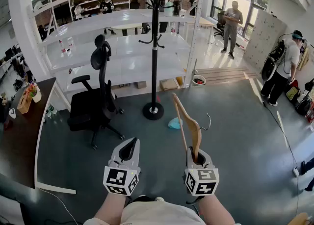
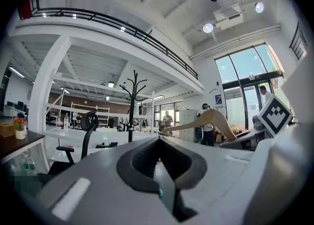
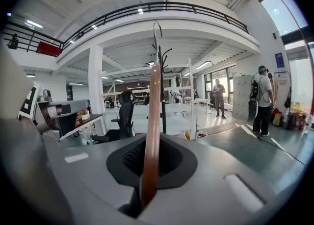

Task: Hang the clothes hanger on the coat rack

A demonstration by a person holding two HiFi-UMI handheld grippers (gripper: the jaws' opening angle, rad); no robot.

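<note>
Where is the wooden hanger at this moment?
In the head view the hanger stands upright at lower right, clamped in the right gripper, short of the coat rack ahead and slightly left.

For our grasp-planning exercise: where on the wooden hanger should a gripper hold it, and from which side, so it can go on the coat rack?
Grip the lower end of one wooden arm, coming from below, as the right gripper does. The hanger stands nearly upright, so this hold leaves its metal hook free at the side for the coat rack.
</note>
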